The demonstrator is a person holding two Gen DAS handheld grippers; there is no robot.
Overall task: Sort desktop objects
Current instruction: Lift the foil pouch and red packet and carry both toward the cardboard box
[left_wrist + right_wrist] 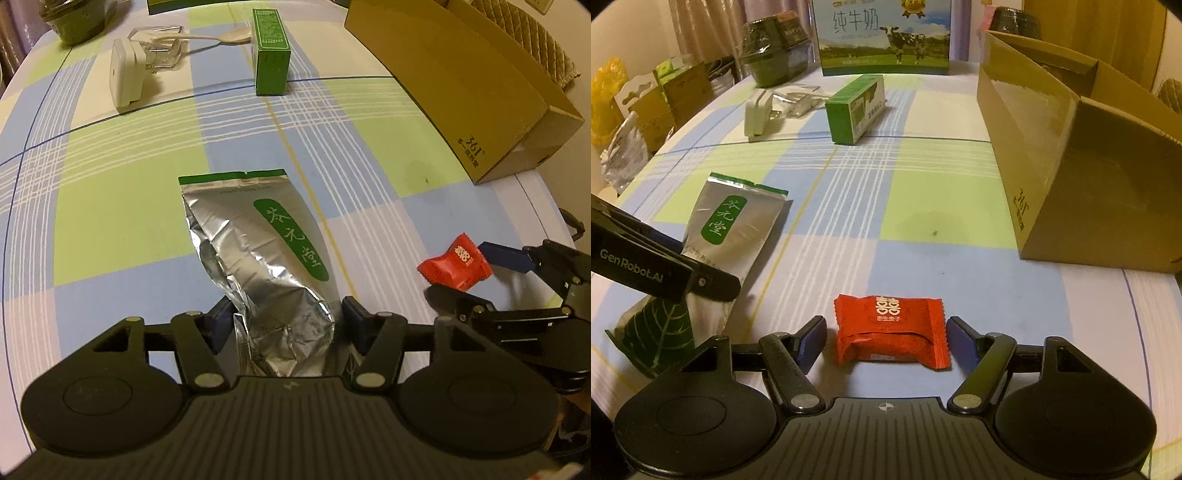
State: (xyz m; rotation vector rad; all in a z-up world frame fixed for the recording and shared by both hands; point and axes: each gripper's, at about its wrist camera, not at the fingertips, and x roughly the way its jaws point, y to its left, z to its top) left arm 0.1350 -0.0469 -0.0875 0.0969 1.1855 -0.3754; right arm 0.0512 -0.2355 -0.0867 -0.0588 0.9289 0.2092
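A silver foil pouch (266, 258) with a green label is seen lying flat on the checked tablecloth (110, 206), its lower end set between the 2 blue-padded fingers of the left gripper (284, 325). The fingers are spread to either side of the pouch; whether the pads touch the foil cannot be told. To its right, a red candy packet (892, 330) lies on a pale blue square of the cloth, between the fingers of the right gripper (886, 341), which are held apart with a small gap visible on each side of the wrapper. In the left wrist view the same packet (456, 266) is seen near the table's right edge, framed by the right gripper's (469, 271) fingers.

Farther up the table a green carton (271, 55) is laid on its side. To its left a white plug adapter (125, 74) stands beside a clear plastic case (162, 46) and a white spoon (221, 36). An open brown cardboard box (1071, 166) is placed along the right side of the table. A milk carton box (884, 37) with a cow picture is stood at the far edge.
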